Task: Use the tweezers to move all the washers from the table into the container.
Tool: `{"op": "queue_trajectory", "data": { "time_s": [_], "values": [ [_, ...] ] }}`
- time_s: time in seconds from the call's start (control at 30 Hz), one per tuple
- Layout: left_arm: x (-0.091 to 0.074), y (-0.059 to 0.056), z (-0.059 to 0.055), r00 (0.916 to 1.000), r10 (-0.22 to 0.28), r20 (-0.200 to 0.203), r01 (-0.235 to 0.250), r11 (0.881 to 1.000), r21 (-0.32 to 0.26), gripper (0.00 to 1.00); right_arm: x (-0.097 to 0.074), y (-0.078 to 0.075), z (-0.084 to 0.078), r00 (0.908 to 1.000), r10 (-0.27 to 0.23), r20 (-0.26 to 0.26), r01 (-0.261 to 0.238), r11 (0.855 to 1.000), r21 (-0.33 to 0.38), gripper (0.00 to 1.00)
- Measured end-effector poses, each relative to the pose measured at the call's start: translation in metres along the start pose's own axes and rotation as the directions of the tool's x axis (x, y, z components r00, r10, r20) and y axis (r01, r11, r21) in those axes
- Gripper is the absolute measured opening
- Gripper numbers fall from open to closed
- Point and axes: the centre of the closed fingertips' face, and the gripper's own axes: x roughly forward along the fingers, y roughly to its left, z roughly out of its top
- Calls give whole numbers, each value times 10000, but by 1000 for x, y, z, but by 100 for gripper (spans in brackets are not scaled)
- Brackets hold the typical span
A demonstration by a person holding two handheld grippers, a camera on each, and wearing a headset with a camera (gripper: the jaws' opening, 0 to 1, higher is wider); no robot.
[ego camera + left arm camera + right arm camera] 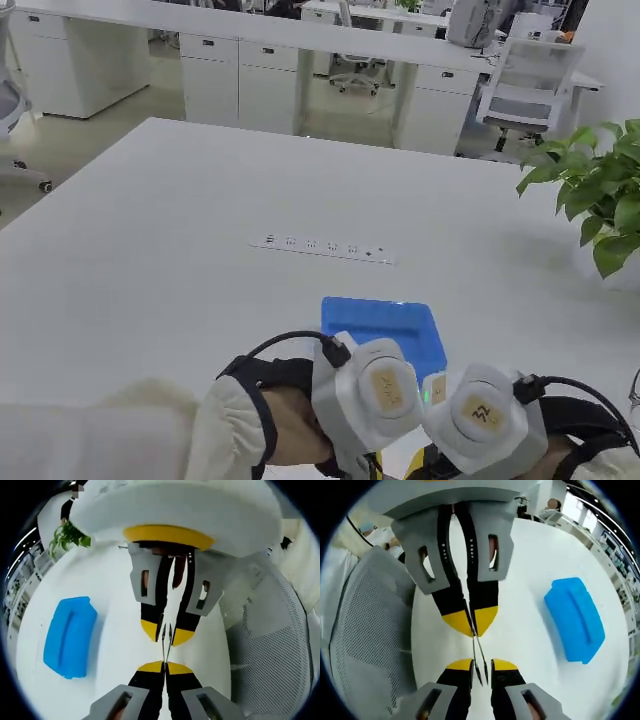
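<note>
Low in the head view, my left gripper (370,395) and right gripper (485,415) point at each other, tip to tip, over the white table (180,250). The left gripper (165,666) is shut on slim metal tweezers (166,647). In the right gripper view the tweezers (477,647) run from the left gripper (471,622) down into the gap of my right gripper (481,666), which is open. Their points sit between its yellow pads (506,665) without touching. The blue container (385,325) lies just beyond the grippers, also seen as the container (70,637) and the container (575,617).
A power strip (322,247) is set into the table's middle. A green plant (600,190) stands at the right edge. A grey mesh chair (370,630) is near the table's front edge. White desks and office chairs (525,95) fill the background.
</note>
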Motion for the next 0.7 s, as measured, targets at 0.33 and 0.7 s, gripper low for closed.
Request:
{"op": "queue_trajectory", "data": {
  "time_s": [0.33,0.7],
  "values": [
    [21,10,-9,9998,122,128,-110,9960,-885,0,0,-10,-14,9929,-739,930,560,9816,1823,15],
    [34,18,-17,9990,348,-279,-380,9920,-1207,0,-53,5,-18,9310,-2574,2587,1271,8932,4313,24]
  ]
}}
